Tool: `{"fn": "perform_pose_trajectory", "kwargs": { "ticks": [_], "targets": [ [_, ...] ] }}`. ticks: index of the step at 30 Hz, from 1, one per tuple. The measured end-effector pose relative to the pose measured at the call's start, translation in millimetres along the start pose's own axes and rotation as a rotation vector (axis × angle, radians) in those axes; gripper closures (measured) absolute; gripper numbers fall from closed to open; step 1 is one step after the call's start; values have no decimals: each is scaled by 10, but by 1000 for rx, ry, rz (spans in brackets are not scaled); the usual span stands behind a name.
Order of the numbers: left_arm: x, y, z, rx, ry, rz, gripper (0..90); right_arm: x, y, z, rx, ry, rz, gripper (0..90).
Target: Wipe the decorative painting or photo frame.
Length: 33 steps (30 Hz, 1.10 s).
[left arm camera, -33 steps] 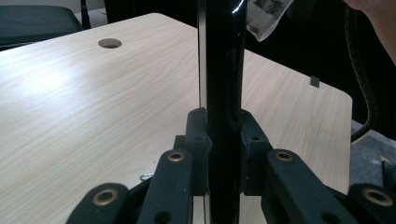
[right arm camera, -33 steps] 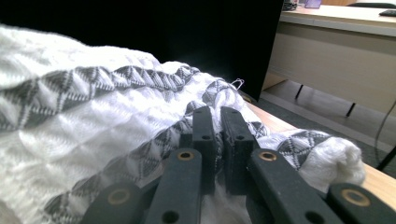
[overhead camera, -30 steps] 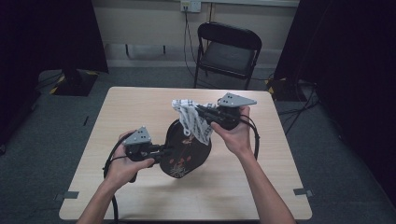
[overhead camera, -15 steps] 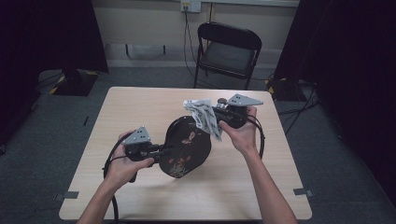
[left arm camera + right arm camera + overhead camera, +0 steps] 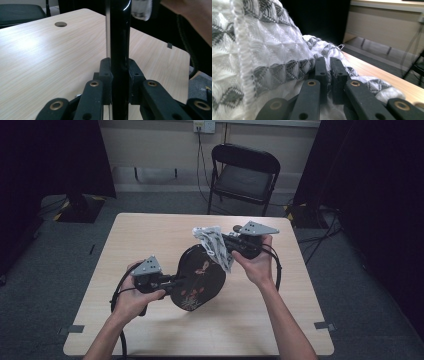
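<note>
High view: left gripper (image 5: 172, 281) clamps the round black lacquered plate (image 5: 200, 276) upright; right gripper (image 5: 224, 244) pinches the grey-white patterned cloth (image 5: 214, 242) against the plate's upper edge; wiping is judged unfinished.

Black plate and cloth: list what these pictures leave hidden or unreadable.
- Plate: in the left gripper view it stands edge-on between the left gripper jaws, so its painted face is hidden.
- Plate's upper rim: in the high view the cloth covers it.
- Plate's pattern: too small in the high view to identify.
- Right gripper: cloth bunches around its pads, hiding what lies behind.
</note>
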<state>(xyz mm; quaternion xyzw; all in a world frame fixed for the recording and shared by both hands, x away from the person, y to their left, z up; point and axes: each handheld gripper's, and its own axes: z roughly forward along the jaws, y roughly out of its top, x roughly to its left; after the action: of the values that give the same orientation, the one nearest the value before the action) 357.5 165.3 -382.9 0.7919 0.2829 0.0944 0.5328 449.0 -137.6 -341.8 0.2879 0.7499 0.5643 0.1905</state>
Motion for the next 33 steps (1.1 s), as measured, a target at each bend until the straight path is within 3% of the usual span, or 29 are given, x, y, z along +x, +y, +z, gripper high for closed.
{"fn": "perform_pose_trajectory", "kwargs": {
  "ticks": [3,7,9,16,20,24,29,33],
  "targets": [
    [13,-7,-2,-4,-2,-5,777,-96,-80,-13,10,-14,31,862],
    [28,-12,-5,-15,6,-5,780,-105,-114,-21,47,-74,-13,862],
    [28,-14,-7,-13,5,-4,780,-95,-96,-26,37,-53,0,862],
    [38,-18,-11,-12,11,-6,783,121,97,-78,-22,26,-36,862],
    [30,-20,-19,-7,12,-1,781,197,105,-47,-17,19,-70,862],
    [23,-19,-9,-14,6,-5,781,82,21,-45,-17,-7,-15,862],
    [34,-19,-13,-11,6,-7,782,-70,-97,-61,9,-38,20,862],
    [31,-21,-13,-14,11,-7,781,-173,-236,-46,25,-38,78,862]
  ]
}}
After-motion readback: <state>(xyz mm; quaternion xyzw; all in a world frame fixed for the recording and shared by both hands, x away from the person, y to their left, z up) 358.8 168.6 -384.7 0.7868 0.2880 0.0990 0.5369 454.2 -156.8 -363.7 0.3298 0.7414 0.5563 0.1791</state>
